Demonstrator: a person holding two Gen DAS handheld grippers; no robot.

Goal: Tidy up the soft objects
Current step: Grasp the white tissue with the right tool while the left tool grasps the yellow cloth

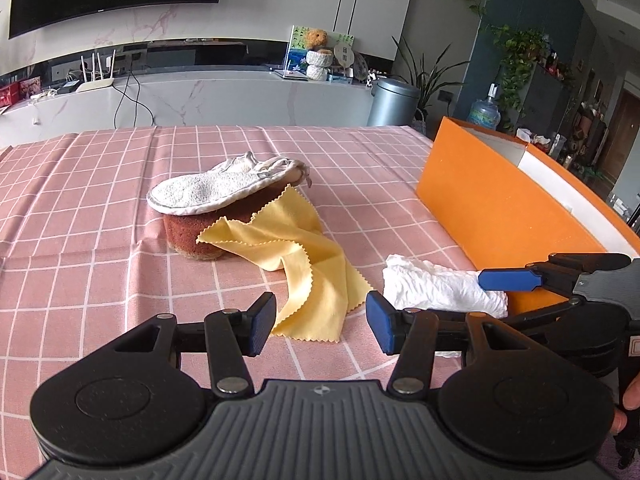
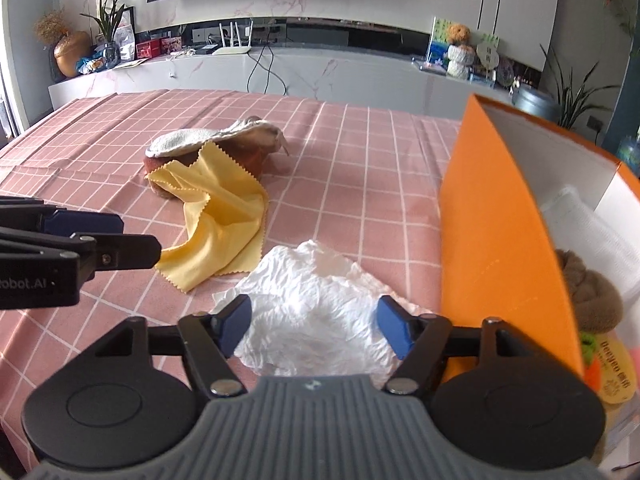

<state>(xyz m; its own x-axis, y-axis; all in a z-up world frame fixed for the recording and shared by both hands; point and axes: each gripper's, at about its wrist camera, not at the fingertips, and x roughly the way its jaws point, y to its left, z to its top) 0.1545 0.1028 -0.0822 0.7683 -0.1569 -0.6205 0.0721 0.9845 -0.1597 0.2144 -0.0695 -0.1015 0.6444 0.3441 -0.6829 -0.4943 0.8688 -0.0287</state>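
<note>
Pink checked table (image 2: 340,152) w/ orange box (image 2: 496,224) as landmark, already holding soft items. Away from the box: brown sponge (image 1: 188,236) under a white terry mitt (image 1: 208,192). Nearer: yellow cloth (image 2: 224,216), thin, limp, likely slippery; pinch a bunched fold. Just beside the box: crumpled white tissue (image 2: 316,304), v. light, tears easily; grab mid-bulge. Right tongs (image 2: 316,328) wide open astride the tissue, holding nothing. Left tongs (image 1: 320,320) open, empty, over the cloth's near edge.

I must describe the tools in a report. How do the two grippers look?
Both the left gripper and the right gripper have black linkage arms, two round black discs, a ribbed grey body and blue-padded fingers. White lettering marks the left one's side.
</note>
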